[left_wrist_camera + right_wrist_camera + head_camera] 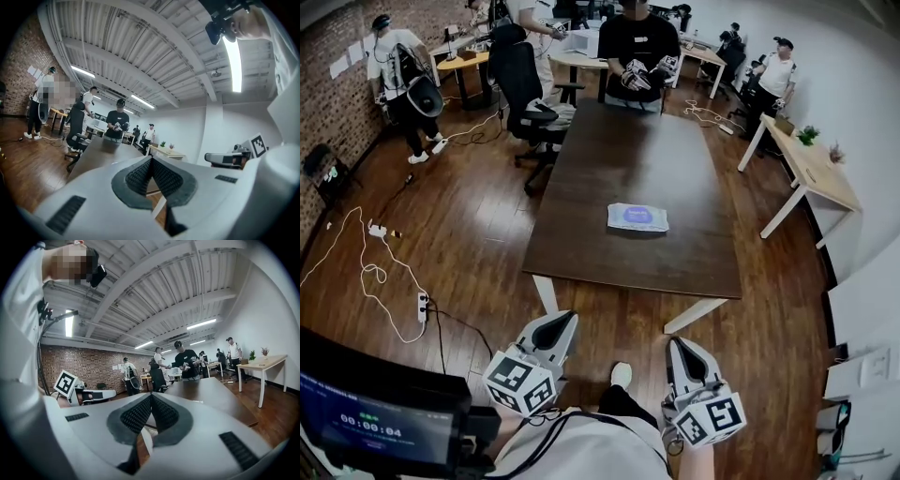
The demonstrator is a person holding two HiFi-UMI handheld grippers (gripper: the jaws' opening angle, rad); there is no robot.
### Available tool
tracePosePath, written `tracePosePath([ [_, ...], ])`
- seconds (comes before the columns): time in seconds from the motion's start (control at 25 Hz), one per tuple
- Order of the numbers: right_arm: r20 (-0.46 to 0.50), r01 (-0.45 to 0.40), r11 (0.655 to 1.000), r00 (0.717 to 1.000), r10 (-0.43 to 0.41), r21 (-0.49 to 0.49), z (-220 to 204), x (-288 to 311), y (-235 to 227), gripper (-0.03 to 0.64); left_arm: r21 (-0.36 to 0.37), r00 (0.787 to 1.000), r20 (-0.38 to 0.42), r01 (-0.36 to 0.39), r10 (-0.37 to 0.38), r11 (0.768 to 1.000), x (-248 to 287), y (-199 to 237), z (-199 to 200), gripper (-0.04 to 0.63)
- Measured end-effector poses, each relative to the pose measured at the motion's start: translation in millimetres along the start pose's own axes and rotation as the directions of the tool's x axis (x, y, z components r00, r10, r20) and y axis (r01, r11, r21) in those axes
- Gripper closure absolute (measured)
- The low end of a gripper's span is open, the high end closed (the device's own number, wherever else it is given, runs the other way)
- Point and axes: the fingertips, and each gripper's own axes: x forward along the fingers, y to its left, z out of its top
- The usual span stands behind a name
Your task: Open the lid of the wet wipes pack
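Observation:
The wet wipes pack [637,217] lies flat on the dark table [609,150], toward its near end; it is white-blue with a purple lid on top. Both grippers hang well short of the table's near edge, over the wooden floor. My left gripper [563,320] is shut with nothing between its pads [140,174]. My right gripper [678,343] is shut and empty as well, its ribbed pads [161,412] meeting at the tip. Each gripper view looks level along the tabletop, and the other gripper shows at its side.
A person [639,47] holding grippers stands at the table's far end. An office chair [530,103] sits by the table's left side. Cables and a power strip [422,305] lie on the floor at left. A light desk [811,169] stands at right, a monitor [375,422] at lower left.

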Motion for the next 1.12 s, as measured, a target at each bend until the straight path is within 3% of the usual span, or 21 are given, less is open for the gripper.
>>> tracePosePath([
  [0.36,-0.009,-0.089,0.995,0.996,0.089,0.046,-7.7,79.1,-75.0,0.607,0.014,0.995,-0.040,-0.090,0.090,0.996,78.4,33.9,-6.5,0.594],
  [0.6,-0.082,-0.182,0.983,0.980,0.182,0.012,3.8,145.8,-154.0,0.607,0.026,0.989,-0.051,-0.136,0.137,0.990,175.3,47.9,15.9,0.595],
  [0.72,-0.153,-0.260,0.964,0.956,0.250,-0.053,1.5,183.8,-189.1,0.607,0.022,0.984,-0.056,-0.167,0.168,0.986,221.4,58.0,20.1,0.594],
  [0.88,-0.252,-0.384,0.909,0.907,0.338,-0.162,-13.0,240.4,-225.4,0.607,0.012,0.971,-0.105,-0.215,0.215,0.977,270.1,73.7,3.9,0.595],
  [1.12,-0.310,-0.428,0.896,0.873,0.376,-0.119,-40.9,326.9,-276.7,0.607,0.032,0.942,-0.195,-0.272,0.273,0.962,324.4,111.3,-31.9,0.595],
])
